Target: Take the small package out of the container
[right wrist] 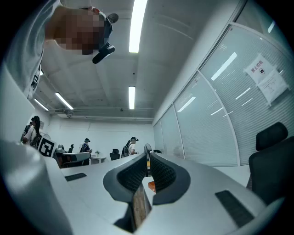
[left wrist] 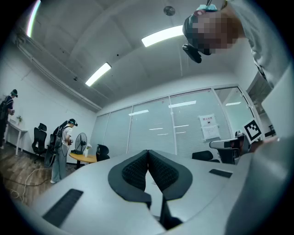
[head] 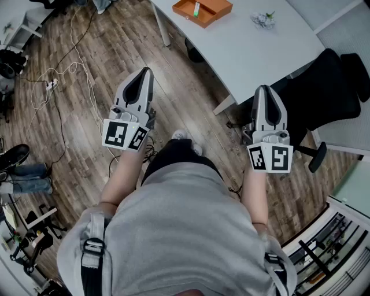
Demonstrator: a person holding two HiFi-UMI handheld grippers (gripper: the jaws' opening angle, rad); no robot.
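I see both grippers held over the wood floor [head: 87, 115], in front of the person's grey shirt [head: 185, 231]. Neither one is near the table.

The left gripper [head: 147, 71] has its jaws shut tight. In the left gripper view its tips [left wrist: 148, 152] touch, and nothing is between them. The right gripper [head: 263, 88] has its jaws almost together. In the right gripper view I see only a thin slit at its tips [right wrist: 148, 156], and it holds nothing. A small orange bit [right wrist: 151, 186] shows through the slit, but I cannot tell what it is.

The orange container [head: 191, 16] sits at the far edge of the white table [head: 260, 52], and the top of the picture cuts part of it off. The small package [head: 197, 8] is still inside it. It looks green and white, but it is too small for me to read.

A little grey bundle [head: 263, 19] lies near the table's far right corner, and I cannot make out what it is. A black chair [head: 324, 87] stands by the table's right edge. White cables [head: 75, 66] run across the floor on the left.
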